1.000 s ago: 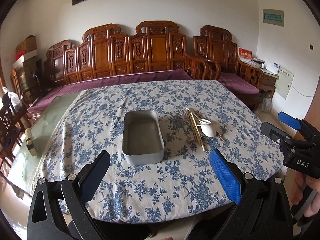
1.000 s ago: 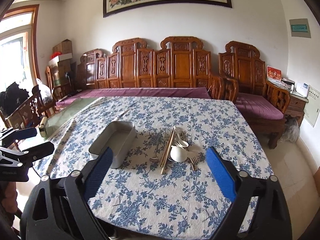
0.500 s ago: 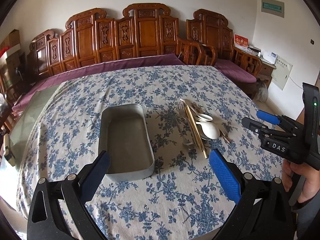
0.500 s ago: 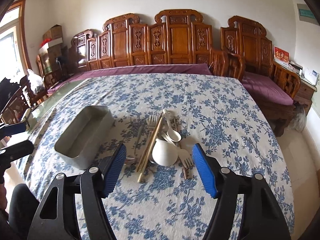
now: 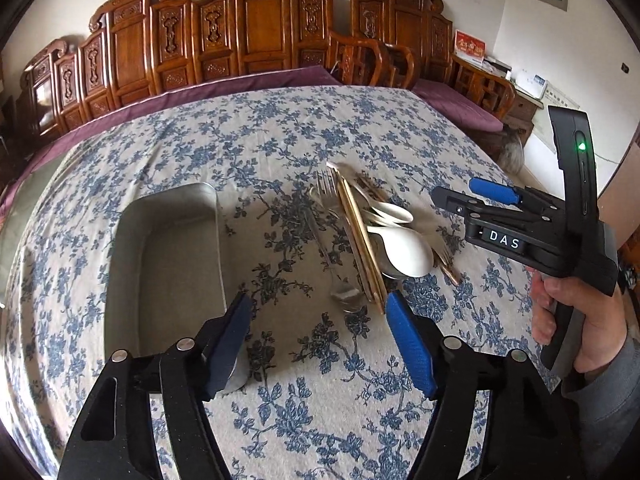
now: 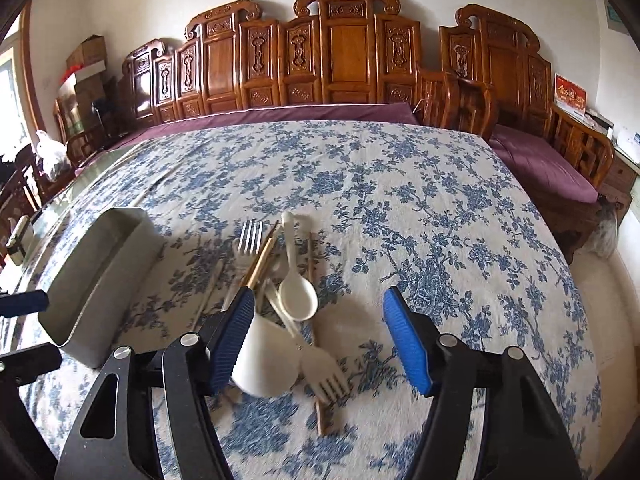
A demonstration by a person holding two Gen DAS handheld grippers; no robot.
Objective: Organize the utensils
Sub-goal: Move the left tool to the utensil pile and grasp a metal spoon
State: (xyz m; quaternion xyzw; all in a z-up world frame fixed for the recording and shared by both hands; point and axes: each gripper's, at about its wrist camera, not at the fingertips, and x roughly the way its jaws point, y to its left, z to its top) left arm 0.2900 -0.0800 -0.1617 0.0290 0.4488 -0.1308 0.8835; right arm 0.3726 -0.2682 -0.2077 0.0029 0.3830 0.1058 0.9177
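Both grippers have come down and in toward the table since the earlier frames, so the tray and utensil pile now loom larger. The left gripper (image 5: 316,320) hangs above the tablecloth (image 5: 280,136) with its jaws closing and nothing between them; its right pad tip sits just beside the near end of the chopsticks (image 5: 360,240). The right gripper (image 6: 318,336) is parted, grasping nothing, with the white ladle spoon (image 6: 268,360) and a white plastic fork (image 6: 324,376) lying under the gap.

The blue-flowered cloth covers a wide table; carved wooden benches (image 6: 344,52) with purple cushions run from 10 to 2 o'clock behind it, against a white wall.

The grey metal tray (image 5: 160,260), at 9 o'clock of the pile, is empty. The utensil pile (image 5: 368,232) lies on the cloth beside it, apart from it: chopsticks, a metal fork (image 5: 326,188), white spoons.
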